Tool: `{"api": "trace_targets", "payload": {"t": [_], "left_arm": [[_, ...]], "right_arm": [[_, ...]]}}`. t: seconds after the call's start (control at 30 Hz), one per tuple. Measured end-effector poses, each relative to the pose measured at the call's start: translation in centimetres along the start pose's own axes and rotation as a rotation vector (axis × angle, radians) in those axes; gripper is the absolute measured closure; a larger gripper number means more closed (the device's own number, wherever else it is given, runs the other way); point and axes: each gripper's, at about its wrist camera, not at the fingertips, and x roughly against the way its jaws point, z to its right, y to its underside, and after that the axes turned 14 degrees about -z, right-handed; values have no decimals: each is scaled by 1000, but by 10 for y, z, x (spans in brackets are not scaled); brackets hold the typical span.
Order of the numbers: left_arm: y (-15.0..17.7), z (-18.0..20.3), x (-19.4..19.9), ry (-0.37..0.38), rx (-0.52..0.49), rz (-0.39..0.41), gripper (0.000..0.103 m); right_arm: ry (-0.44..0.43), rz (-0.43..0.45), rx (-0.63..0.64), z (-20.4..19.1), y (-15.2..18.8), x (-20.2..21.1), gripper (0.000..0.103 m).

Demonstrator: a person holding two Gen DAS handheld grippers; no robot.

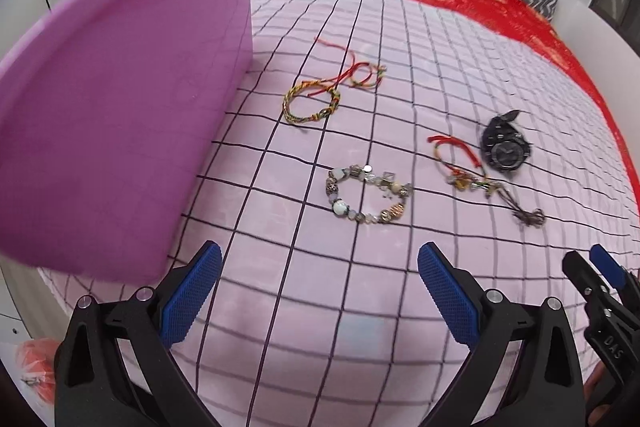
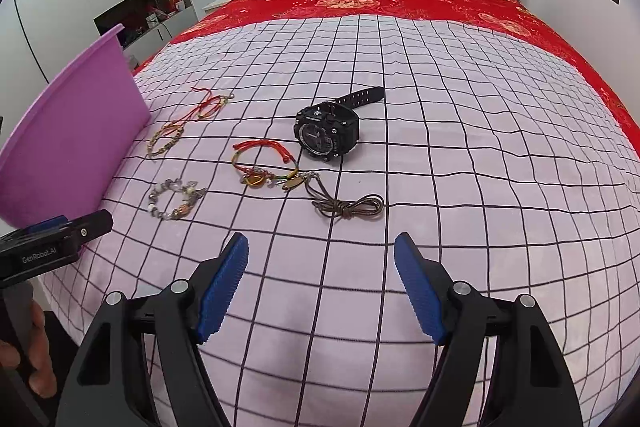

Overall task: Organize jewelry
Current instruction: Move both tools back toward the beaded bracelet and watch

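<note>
Both grippers hover over the bed (image 2: 460,131), a soft pink sheet ruled with thin dark grid lines. The left gripper (image 1: 320,291) has its ribbed blue fingers (image 1: 192,299) spread wide and holding nothing; the right gripper (image 2: 320,287) is just as wide and bare.

Straight ahead of the left fingers lies a bead bracelet (image 1: 366,195), a loop of pale glassy and metallic beads. Beyond it sits a braided cord bracelet (image 1: 310,103) with thin red strings trailing. Ahead of the right fingers lie a coiled brown cord (image 2: 348,207), a red and green string bracelet (image 2: 264,163) with small charms, and beyond them a chunky black watch (image 2: 326,133), strap stretched away.

Left of the left fingers stands a smooth purple bin (image 1: 120,107); its inside is hidden.
</note>
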Motion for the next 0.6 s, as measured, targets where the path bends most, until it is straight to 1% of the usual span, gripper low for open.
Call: {"api": "trace_targets", "payload": {"t": [0.13,0.27,0.33,0.6], "left_arm": [[-14,1,-19,-24,11,6,6],[-24,2,-38,-37,16,-9,6],[-27,1,-45,-49,22,-10,6],[-38,-3,-67,-63,45,-24,6]], "right_arm": [[10,-22,-11,6,-10,-20,31],[18,-49,-26,15,-18,-42,31],[18,-52,-35,19,-22,-48,31],[63,-59,-35,22,-32,-68,31]]}}
